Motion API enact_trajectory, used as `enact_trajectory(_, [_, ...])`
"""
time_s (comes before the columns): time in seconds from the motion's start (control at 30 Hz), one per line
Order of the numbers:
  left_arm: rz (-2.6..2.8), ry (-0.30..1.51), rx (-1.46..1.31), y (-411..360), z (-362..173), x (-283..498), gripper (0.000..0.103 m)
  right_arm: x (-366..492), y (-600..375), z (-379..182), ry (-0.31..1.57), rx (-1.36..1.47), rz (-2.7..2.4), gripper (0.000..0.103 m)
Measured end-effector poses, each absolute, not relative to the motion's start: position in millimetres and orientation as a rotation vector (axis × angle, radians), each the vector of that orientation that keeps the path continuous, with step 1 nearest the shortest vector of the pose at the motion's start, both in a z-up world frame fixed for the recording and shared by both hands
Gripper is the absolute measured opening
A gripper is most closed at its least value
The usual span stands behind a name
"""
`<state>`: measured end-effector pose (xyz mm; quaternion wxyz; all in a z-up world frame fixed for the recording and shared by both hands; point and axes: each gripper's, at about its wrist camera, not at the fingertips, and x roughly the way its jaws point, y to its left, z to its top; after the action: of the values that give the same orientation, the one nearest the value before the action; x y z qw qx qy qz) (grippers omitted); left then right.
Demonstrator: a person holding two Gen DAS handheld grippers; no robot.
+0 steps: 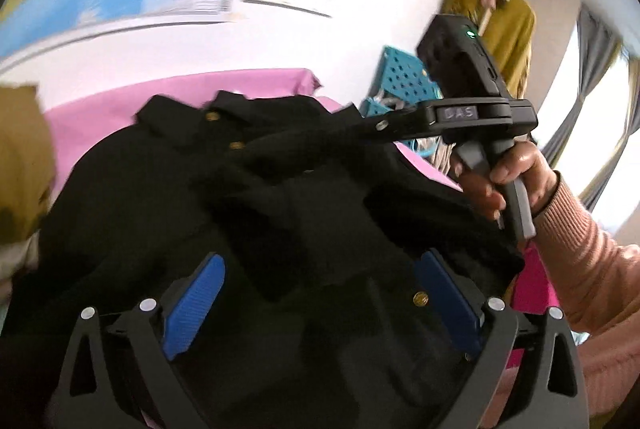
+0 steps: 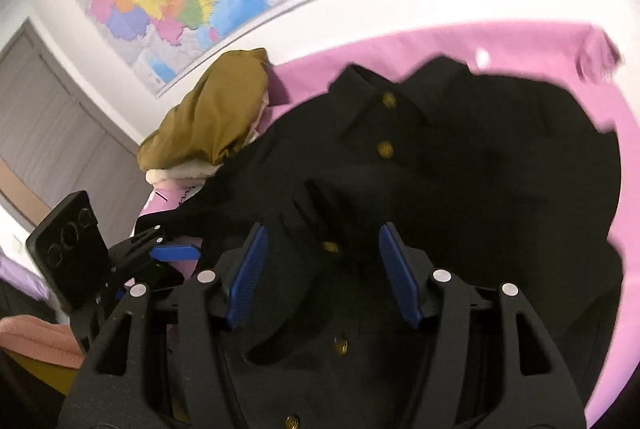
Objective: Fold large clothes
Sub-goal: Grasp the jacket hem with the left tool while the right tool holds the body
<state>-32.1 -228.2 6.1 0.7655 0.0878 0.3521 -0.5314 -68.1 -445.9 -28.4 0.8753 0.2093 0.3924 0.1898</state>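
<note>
Black coat [image 2: 460,165] with gold buttons lies rumpled on pink-covered desk [image 2: 440,41]. Left gripper [image 1: 320,289] and right gripper [image 2: 322,269]: jaws wide open over coat, gripping nothing. Mustard jacket [image 2: 212,113] beside collar.

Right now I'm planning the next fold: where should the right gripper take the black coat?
Probably the black coat hem edge near the right gripper, approached from the near side with the open jaws straddling it; there the cloth lies flat on the pink sheet, away from the bulkier collar.

The black gold-buttoned coat [image 2: 460,165] lies on the pink-sheeted bed [image 2: 440,45] mid-frame below me; the mustard padded jacket [image 2: 208,113] sits upper left.
</note>
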Motion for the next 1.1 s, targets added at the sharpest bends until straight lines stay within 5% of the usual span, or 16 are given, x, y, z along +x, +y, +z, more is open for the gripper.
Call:
enact_trajectory(0.23, [-0.994, 0.82, 0.398, -283.4, -26.6, -26.1, 0.093, -77.8, -450.8, -57.9, 0.818, 0.565, 0.432, 0.058])
enact_trajectory(0.4, [-0.952, 0.864, 0.326, -268.8, -29.2, -6.4, 0.06, -79.0, -454.2, -47.4, 0.769, 0.564, 0.452, 0.058])
enact_trajectory(0.6, [-0.902, 0.838, 0.271, -244.7, -16.4, 0.6, 0.048, -78.5, -463.0, -48.1, 0.75, 0.581, 0.442, 0.058])
enact_trajectory(1.1, [-0.755, 0.971, -0.015, -159.9, -21.3, 35.7, 0.042, -69.1, -476.9, -49.4, 0.742, 0.455, 0.259, 0.059])
